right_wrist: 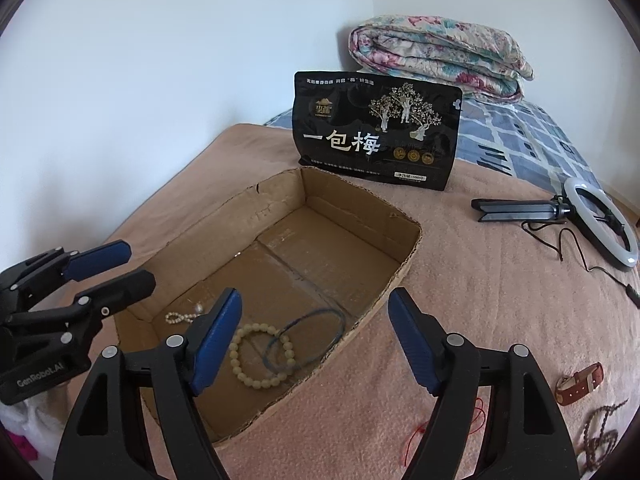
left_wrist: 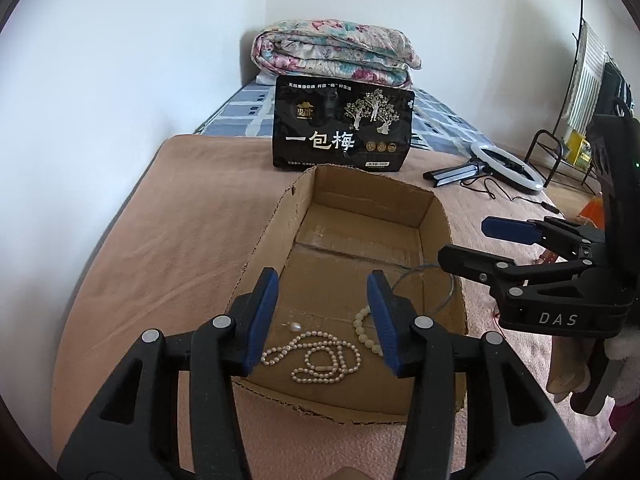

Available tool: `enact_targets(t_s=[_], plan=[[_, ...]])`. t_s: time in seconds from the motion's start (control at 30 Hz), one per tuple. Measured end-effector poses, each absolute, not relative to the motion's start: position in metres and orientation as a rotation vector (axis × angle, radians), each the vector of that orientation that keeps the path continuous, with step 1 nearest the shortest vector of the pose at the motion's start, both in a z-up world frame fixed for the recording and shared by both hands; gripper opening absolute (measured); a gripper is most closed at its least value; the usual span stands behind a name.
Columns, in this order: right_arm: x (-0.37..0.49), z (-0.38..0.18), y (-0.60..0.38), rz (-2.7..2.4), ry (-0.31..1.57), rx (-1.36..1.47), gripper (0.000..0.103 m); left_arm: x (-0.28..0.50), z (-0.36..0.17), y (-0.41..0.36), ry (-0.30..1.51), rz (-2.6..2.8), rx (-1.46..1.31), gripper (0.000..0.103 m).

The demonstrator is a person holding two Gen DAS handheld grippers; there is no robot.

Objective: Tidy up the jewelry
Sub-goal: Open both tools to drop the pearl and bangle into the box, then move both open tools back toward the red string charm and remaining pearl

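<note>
An open cardboard box lies on the pink blanket. Inside it lie a white pearl necklace, a cream bead bracelet and a thin blue cord loop. My left gripper is open and empty above the box's near end, over the pearls. My right gripper is open and empty above the box's right edge; it also shows in the left wrist view. On the blanket to the right lie a brown-strap watch, a dark bead string and a red cord.
A black snack bag stands behind the box. A folded floral quilt lies at the back. A ring light with tripod lies on the right. A clothes rack stands at far right.
</note>
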State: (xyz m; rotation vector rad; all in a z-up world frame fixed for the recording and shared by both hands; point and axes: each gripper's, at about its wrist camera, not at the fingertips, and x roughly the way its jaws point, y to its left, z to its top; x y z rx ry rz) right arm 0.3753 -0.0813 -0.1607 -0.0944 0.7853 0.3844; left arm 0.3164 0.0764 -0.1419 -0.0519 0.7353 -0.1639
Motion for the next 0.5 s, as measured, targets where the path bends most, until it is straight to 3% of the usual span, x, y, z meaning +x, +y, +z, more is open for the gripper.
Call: enact_targets(t_s=[0.5], plan=[[0.353, -0.132, -0.094, 0.369, 0.737, -0.090, 0.076, 0.295, -0.118, 0.063, 0.699, -0.176, -0.030, 0.047]])
